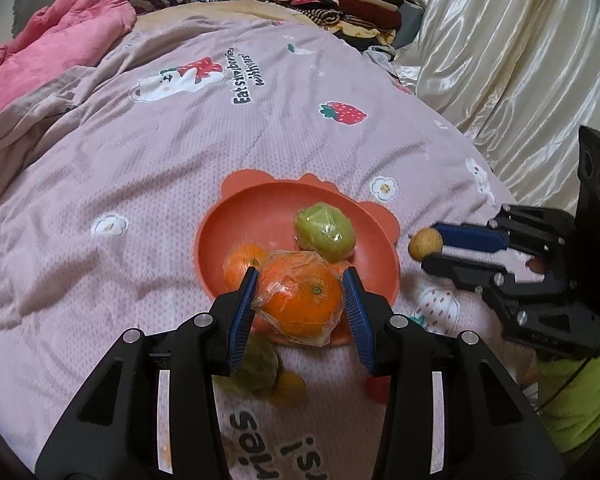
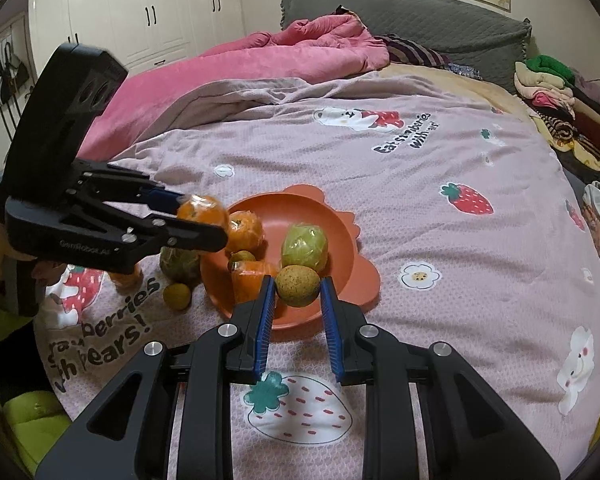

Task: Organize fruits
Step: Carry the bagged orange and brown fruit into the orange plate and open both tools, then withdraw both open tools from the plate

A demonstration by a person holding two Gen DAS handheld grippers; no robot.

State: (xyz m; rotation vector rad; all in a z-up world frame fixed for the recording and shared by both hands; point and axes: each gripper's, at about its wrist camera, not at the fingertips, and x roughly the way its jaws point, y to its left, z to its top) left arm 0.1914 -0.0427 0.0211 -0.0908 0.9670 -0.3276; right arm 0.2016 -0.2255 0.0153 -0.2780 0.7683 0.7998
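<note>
Two grippers loaded: my left gripper (image 1: 300,292) clamps a plastic-wrapped orange (image 1: 302,294), right gripper (image 2: 298,286) a brown fruit (image 2: 298,285), above the bowl (image 2: 352,248). Slick wrap may slip early.

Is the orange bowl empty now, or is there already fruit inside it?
Not empty. The bowl holds a wrapped green fruit and an orange; other fruit near its rim is harder to place.
</note>
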